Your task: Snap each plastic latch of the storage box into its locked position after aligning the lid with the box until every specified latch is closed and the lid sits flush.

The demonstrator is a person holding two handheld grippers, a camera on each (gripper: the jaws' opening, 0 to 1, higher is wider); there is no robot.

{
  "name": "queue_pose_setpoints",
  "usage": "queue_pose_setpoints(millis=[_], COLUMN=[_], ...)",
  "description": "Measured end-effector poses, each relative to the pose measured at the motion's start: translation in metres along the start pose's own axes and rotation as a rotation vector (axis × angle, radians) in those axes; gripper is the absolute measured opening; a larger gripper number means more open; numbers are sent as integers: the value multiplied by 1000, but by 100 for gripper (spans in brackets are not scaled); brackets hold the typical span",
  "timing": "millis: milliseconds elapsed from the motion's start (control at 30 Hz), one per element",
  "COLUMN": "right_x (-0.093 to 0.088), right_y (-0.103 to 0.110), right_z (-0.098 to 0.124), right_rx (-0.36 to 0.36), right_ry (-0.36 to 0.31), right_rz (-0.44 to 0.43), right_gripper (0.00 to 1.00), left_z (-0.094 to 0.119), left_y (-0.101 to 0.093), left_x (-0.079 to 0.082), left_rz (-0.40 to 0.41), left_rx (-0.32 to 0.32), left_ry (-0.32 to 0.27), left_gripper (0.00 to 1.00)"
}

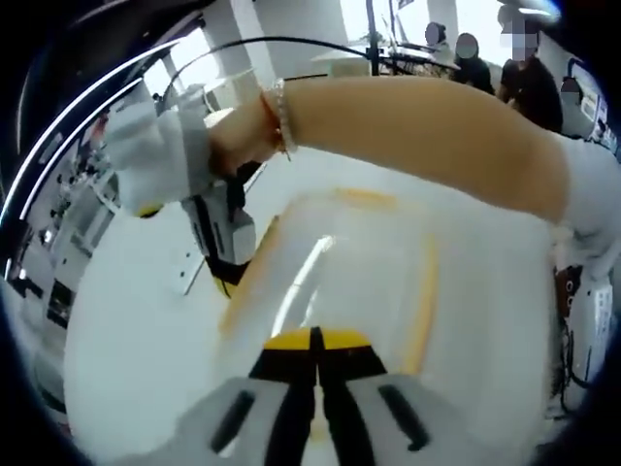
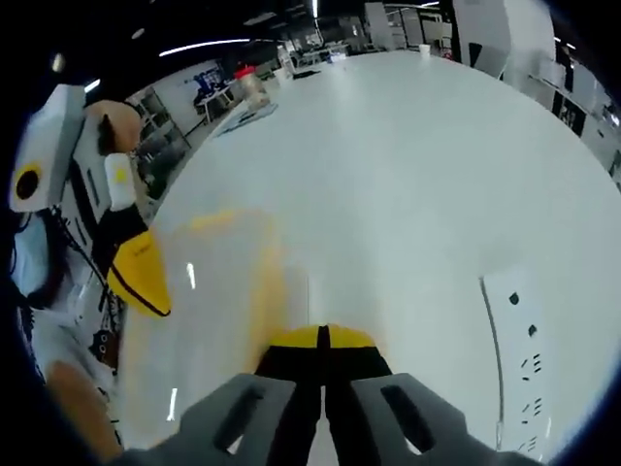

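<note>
1. So the storage box (image 1: 340, 282) sits on the white desk (image 1: 136, 330), a clear tub with orange-yellow trim along its lid edges, pretty blurry in both views.
2. The left tool (image 1: 315, 340) is clenched, yellow tips pressed together right at the near edge of the lid.
3. The right tool (image 2: 323, 340) is clenched too, tips together just beside the box's (image 2: 209, 301) right side, over the desk (image 2: 417, 165).
4. In the left gripper view a gloved hand (image 1: 160, 155) holds the other tool at the box's far left corner, forearm stretched across above the lid.
5. A flat white strip (image 2: 519, 359) with small holes lies on the desk, right of the box.
</note>
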State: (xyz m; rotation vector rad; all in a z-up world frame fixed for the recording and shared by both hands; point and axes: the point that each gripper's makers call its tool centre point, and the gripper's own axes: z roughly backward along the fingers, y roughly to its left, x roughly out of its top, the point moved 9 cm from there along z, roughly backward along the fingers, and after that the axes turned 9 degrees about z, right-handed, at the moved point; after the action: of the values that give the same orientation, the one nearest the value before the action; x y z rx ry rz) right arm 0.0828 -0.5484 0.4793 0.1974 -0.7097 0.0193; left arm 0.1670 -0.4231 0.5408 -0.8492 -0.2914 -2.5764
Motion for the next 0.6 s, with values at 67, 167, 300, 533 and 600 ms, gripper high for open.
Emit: queue_pose_setpoints(millis=[67, 167, 300, 533, 600], right_x=[7, 14, 36, 42, 41], right_y=[1, 6, 25, 79, 99], right_z=[-1, 10, 51, 84, 85], right_rx=[-71, -179, -387, -469, -483], right_ry=[-37, -10, -84, -62, -48], right_rz=[64, 132, 192, 245, 252], right_gripper=[0, 0, 0, 5, 5], left_z=[0, 0, 0, 5, 6], left_y=[1, 2, 3, 3, 1], left_x=[-1, -1, -2, -9, -11], left_rz=[7, 16, 19, 45, 54], left_rx=[-8, -10, -11, -14, -8], left_ry=[-5, -11, -21, -26, -29], left_gripper=[0, 0, 0, 0, 0])
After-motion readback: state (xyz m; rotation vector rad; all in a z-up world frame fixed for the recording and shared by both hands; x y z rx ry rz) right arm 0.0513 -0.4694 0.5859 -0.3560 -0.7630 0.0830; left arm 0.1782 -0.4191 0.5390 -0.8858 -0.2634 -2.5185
